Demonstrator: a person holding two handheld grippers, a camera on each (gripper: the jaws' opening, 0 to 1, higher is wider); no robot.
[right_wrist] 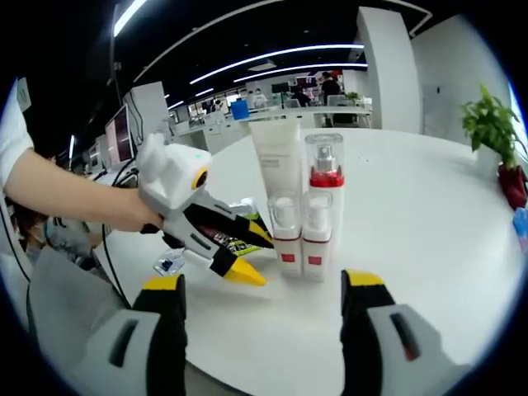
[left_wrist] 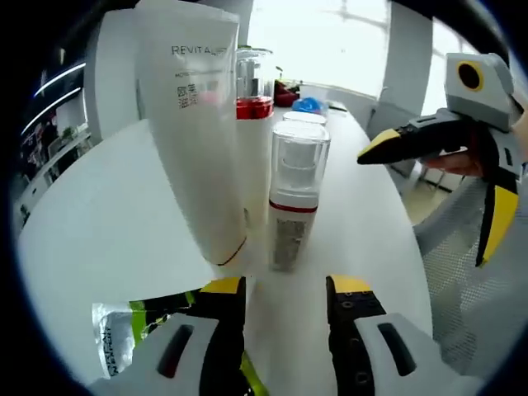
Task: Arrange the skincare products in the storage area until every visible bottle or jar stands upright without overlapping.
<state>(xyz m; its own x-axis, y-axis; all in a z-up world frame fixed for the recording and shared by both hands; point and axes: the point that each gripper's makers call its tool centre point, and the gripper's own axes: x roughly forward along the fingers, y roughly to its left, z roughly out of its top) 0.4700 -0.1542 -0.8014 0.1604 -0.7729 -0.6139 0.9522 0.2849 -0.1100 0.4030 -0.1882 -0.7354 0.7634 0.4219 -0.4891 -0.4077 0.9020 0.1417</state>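
On the round white table [left_wrist: 99, 214] a tall white tube [left_wrist: 198, 124] marked REVITALIFT stands upright. Right beside it is a clear-capped pump bottle [left_wrist: 293, 198] with a red band, and a taller red-collared bottle [left_wrist: 254, 95] stands behind. My left gripper [left_wrist: 286, 289] is open just short of the pump bottle, holding nothing. My right gripper [left_wrist: 433, 198] comes in from the right, open. In the right gripper view the tube [right_wrist: 279, 161], tall bottle [right_wrist: 323, 177] and two small bottles [right_wrist: 286, 235] [right_wrist: 317, 235] stand together upright. My right gripper [right_wrist: 262, 282] is open before them, and the left gripper [right_wrist: 252, 256] is open beside them.
A green and black sachet [left_wrist: 115, 338] lies flat by the left gripper; it is also in the right gripper view as a sachet [right_wrist: 235, 239]. A jar [left_wrist: 305, 120] and a blue object [left_wrist: 309, 105] sit farther back. A potted plant [right_wrist: 491, 124] stands at the table's far side. A mesh chair [left_wrist: 470, 272] is at the table edge.
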